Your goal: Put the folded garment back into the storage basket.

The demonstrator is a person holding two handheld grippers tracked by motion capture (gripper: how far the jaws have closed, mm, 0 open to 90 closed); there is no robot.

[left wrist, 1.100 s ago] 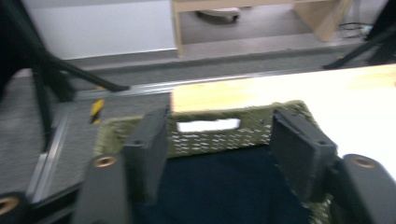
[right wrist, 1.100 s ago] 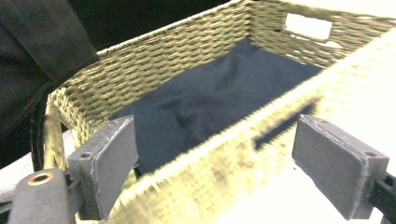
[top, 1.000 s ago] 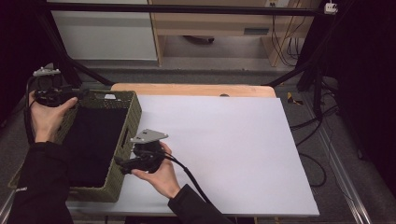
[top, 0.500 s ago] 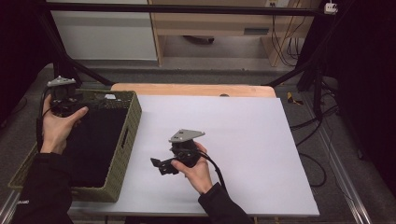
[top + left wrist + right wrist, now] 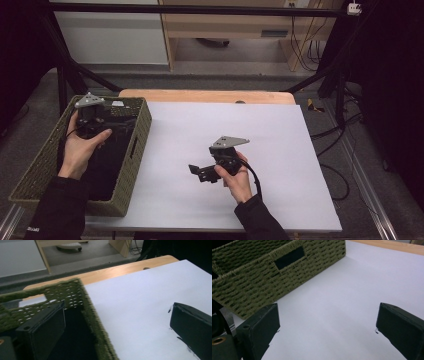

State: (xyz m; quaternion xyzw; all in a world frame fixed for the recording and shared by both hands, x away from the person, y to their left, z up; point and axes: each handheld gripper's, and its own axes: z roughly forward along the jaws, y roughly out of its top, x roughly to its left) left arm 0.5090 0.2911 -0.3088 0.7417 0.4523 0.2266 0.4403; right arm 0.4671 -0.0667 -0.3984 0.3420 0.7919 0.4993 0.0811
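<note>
The olive-green woven rectangular basket (image 5: 131, 150) stood at the left end of the white table sheet (image 5: 300, 150), its dark inside facing up and a slot handle cut in its near long wall. The left gripper (image 5: 107, 121), held in the person's left hand (image 5: 80, 150), hung over the basket's far end. Its jaws had just been opening and stood wide with nothing between them; in the left gripper view one jaw was inside the basket's corner and the other was over the sheet. The right gripper (image 5: 199, 172), in the right hand (image 5: 235, 175), lay low over the sheet, well apart from the basket and pointing toward it. Its jaws had opened too and stood wide, with bare sheet between them.
</note>
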